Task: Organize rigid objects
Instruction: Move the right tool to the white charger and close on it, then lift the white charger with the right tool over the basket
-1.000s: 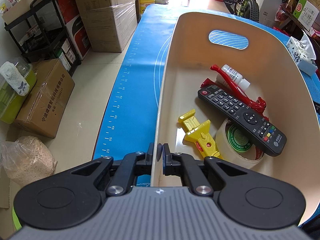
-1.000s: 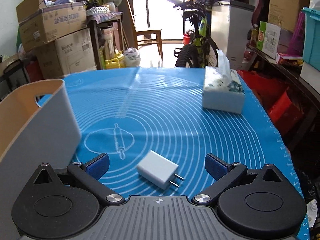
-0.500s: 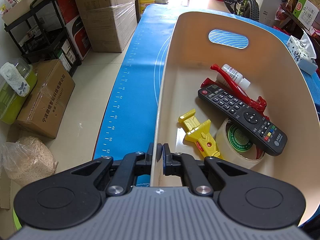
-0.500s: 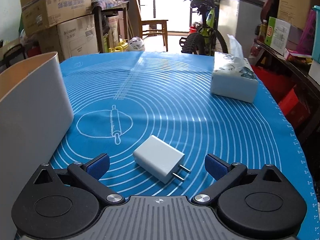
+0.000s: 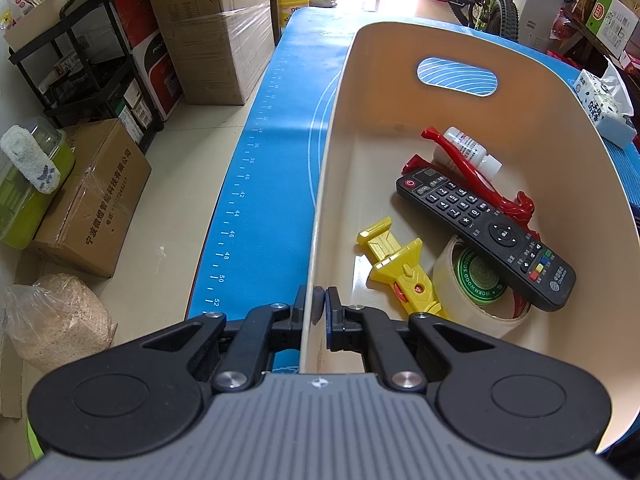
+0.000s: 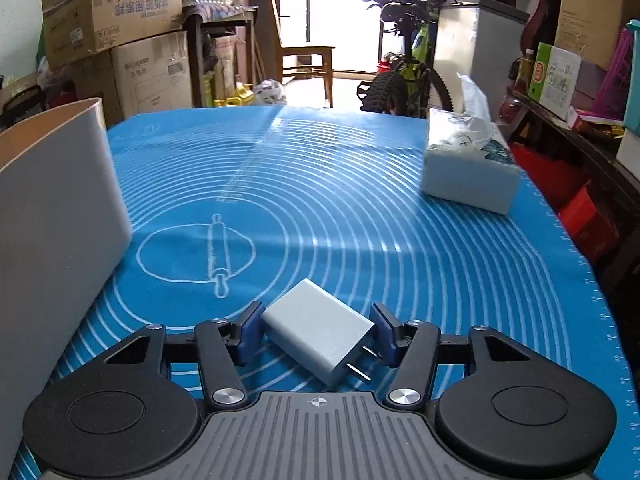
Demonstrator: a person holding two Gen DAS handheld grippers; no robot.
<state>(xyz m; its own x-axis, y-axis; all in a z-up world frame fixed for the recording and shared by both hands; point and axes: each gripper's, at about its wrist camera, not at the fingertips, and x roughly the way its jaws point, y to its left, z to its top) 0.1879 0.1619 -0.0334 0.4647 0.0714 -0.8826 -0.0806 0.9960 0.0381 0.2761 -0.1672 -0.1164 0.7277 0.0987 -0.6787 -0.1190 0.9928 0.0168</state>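
My left gripper [image 5: 319,307] is shut on the near rim of a cream bin [image 5: 344,128]. Inside the bin lie a black remote [image 5: 484,224], a yellow scraper [image 5: 400,268], a tape roll [image 5: 476,284], a red tool [image 5: 476,176] and a small white bottle [image 5: 466,148]. In the right wrist view, my right gripper [image 6: 318,330] has closed on a white charger plug [image 6: 320,334] that lies on the blue mat [image 6: 320,200]; both blue pads touch its sides. The bin's outer wall [image 6: 52,208] stands at the left.
A tissue box [image 6: 468,172] sits on the mat at the far right; it also shows in the left wrist view [image 5: 604,108]. Cardboard boxes [image 5: 88,196], a black rack [image 5: 92,64] and a sack [image 5: 52,320] stand on the floor left of the table.
My right gripper moved forward around the charger plug and closed from wide open onto its sides. The left gripper and the bin have not moved.
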